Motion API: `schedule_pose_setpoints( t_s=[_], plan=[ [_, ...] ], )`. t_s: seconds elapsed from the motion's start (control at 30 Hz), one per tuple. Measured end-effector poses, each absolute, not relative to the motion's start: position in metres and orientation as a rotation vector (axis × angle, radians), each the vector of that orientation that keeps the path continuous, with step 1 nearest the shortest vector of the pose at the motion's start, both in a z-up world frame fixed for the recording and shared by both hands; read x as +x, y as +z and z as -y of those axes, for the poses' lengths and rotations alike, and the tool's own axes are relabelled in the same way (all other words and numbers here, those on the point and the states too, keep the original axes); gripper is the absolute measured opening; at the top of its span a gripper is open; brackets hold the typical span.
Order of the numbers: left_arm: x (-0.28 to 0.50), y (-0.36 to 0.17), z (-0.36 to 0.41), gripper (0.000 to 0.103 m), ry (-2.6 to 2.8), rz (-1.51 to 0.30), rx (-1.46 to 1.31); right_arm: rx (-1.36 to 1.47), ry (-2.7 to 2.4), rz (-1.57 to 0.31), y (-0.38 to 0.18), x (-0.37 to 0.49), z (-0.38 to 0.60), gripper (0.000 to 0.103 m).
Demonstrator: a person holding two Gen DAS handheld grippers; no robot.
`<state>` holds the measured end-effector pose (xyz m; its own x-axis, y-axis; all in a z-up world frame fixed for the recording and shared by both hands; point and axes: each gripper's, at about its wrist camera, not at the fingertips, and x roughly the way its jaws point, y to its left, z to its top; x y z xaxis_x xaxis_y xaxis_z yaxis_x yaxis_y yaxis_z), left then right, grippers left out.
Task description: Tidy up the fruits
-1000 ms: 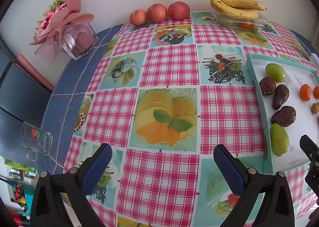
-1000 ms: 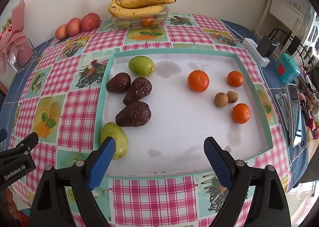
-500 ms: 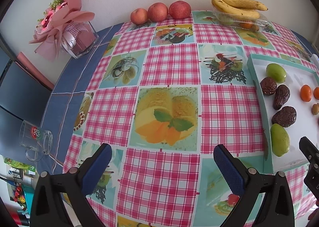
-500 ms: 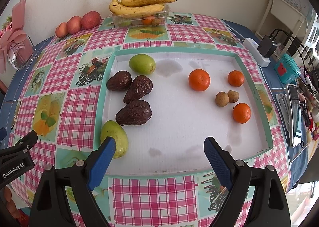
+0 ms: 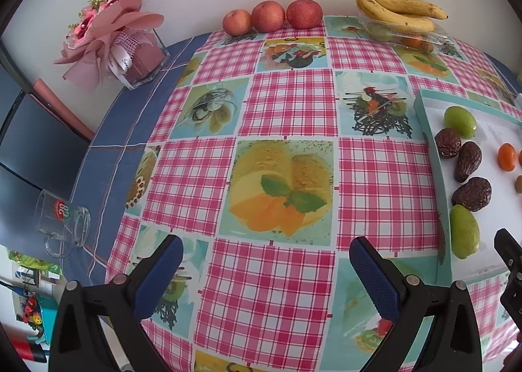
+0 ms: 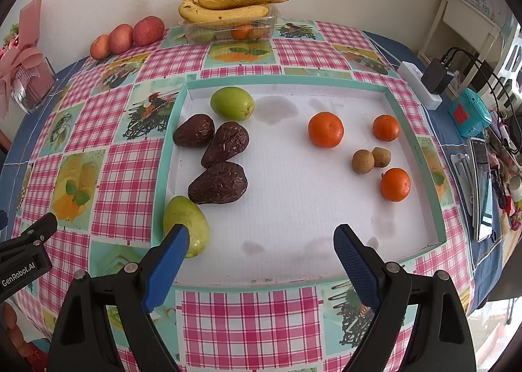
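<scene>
Pink checked cloth with printed fruit pictures covers the tabletop (image 5: pixel 293 104), which stands against a pale wall. Both grippers are held low over the near edge, pointing forward toward the wall, each empty with its blue-padded jaws spread wide apart.

Straight ahead of the right gripper (image 6: pixel 261 248) lies a shallow white tray (image 6: pixel 293 195) with a teal rim. Its left fingertip (image 6: pixel 169 251) overlaps a green fruit (image 6: pixel 187 218) in the tray's near left corner; whether they touch cannot be told. Beyond that fruit, ahead and to the left, three wrinkled dark brown fruits (image 6: pixel 218 182) sit close together, and a second green fruit (image 6: pixel 232 103) lies farther still. Ahead and to the right are three oranges (image 6: pixel 325 129) and two small tan fruits (image 6: pixel 362 161).

The left gripper (image 5: pixel 266 257) hovers over bare cloth, with the tray at its far right. Far ahead, by the wall, three reddish apples (image 5: pixel 268 16) sit in a row, and bananas (image 5: pixel 394 11) rest on a clear plastic box (image 5: pixel 407 37) to their right.
</scene>
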<state>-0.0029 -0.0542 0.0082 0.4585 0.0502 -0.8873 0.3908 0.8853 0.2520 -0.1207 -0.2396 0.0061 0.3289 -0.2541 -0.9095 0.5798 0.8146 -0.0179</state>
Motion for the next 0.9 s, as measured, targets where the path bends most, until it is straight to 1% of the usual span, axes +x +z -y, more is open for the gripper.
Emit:
schedule_pose_setpoints(
  t_s=[0.9],
  plan=[
    [-0.0014,0.0074,0.0519,0.103,-0.200,-1.090,0.454,0.340,-0.573,-1.125,0.0035,-0.1229,0.2430,0.090]
  ],
)
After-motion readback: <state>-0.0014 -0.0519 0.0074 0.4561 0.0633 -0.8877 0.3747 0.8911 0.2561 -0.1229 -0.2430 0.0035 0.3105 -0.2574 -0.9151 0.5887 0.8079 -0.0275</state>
